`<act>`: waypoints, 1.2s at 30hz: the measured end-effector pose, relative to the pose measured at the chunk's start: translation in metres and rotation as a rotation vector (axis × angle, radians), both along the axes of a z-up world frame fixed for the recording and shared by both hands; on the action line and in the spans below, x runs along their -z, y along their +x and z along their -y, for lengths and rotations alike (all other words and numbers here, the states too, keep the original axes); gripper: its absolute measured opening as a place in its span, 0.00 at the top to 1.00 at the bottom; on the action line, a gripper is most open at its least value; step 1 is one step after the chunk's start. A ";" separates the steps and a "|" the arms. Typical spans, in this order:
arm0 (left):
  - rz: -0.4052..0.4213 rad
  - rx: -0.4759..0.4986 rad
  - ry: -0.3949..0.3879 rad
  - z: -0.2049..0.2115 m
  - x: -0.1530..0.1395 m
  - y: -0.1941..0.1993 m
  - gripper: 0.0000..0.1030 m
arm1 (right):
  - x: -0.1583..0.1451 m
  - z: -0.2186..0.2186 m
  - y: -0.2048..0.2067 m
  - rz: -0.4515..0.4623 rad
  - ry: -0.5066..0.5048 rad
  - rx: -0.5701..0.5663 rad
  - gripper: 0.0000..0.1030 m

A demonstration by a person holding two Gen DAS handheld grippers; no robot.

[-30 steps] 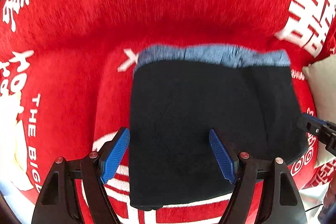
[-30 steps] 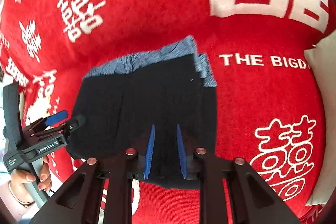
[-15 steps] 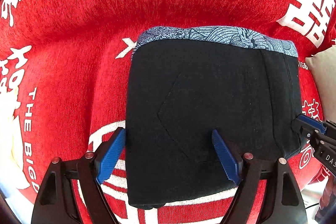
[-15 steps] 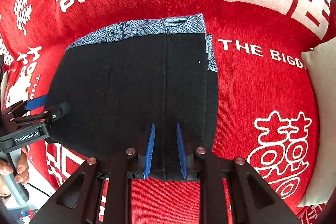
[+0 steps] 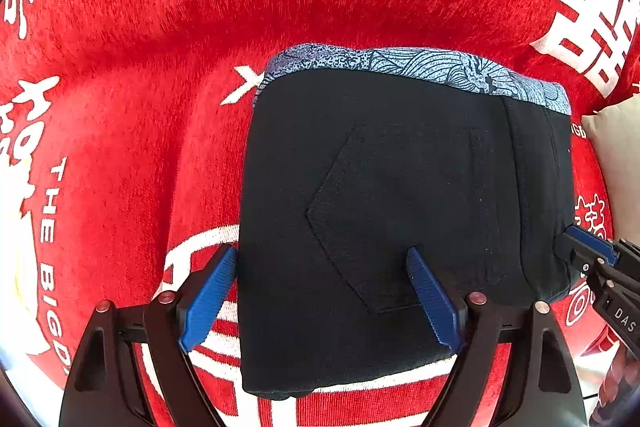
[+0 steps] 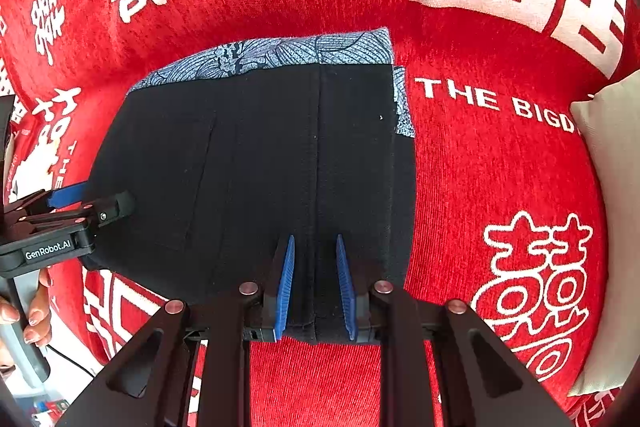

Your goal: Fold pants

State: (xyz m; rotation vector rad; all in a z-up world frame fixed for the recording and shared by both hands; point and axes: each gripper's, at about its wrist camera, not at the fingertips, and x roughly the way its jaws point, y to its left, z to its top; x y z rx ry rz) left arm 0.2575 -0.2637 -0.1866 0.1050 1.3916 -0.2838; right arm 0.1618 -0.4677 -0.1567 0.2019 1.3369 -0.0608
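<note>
Left gripper (image 5: 322, 299): jaws opening and spread wide, straddling the near left edge of the pants (image 5: 400, 211); pads clear of the cloth, nothing pinched. Right gripper (image 6: 314, 287): jaws narrow, pinching the near hem of the pants at their right side, fabric bunched between the blue pads.

Pants: black, folded to a compact rectangle, back pocket up, blue patterned lining showing along the far edge. They lie flat on the red blanket (image 5: 120, 67) with white characters; a pale cushion (image 6: 612, 187) sits well off to the right.

Judgement: fold looks nearly complete; step in hand is releasing and squaring the bundle. To do it well: lift the left gripper straight up so a pad does not snag the edge, then part the right jaws before withdrawing, otherwise the top layer drags and the edges misalign.
</note>
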 end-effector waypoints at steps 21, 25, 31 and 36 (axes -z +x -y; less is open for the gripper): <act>0.099 -0.072 0.127 -0.017 0.004 0.114 0.16 | -0.010 0.018 0.006 0.020 0.112 0.032 0.75; 0.125 -0.055 0.147 -0.014 0.005 0.111 0.16 | -0.025 0.055 0.025 0.081 0.182 0.126 0.51; 0.128 -0.045 0.148 -0.013 0.001 0.108 0.16 | -0.019 0.098 0.082 0.114 0.288 0.221 0.47; 0.125 -0.057 0.149 -0.013 0.005 0.109 0.16 | 0.006 0.098 0.115 0.047 0.385 0.228 0.59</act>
